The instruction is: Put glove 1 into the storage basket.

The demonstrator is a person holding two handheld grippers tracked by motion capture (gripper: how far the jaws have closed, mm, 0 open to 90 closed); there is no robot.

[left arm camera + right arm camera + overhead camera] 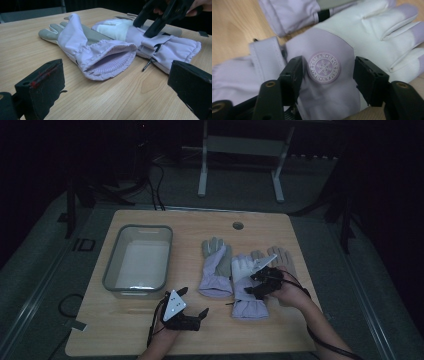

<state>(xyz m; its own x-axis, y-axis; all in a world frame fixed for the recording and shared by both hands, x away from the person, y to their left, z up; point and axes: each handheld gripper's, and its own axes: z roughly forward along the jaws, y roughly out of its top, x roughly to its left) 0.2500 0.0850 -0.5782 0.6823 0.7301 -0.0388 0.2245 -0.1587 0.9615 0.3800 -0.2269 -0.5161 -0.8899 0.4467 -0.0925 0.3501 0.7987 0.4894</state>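
Observation:
Two lavender ski gloves lie side by side in the middle of the table. The left glove (215, 270) (82, 42) lies with its grey palm up and its cuff gaping toward my left gripper (192, 302) (116, 85). That gripper is open and empty, a short way off on bare wood. The right glove (246, 292) (170, 47) (329, 42) lies back up, with white fingers. My right gripper (253, 285) (329, 75) (145, 28) is open, its jaws set down on either side of the round snowflake emblem (324, 68).
A clear plastic bin (112, 270), with nothing in it, stands at the table's left. A round cable hole (238, 225) is at the back edge. Tan fingers of another glove (283, 255) poke out beyond my right hand. A metal stand (240, 150) is behind the table.

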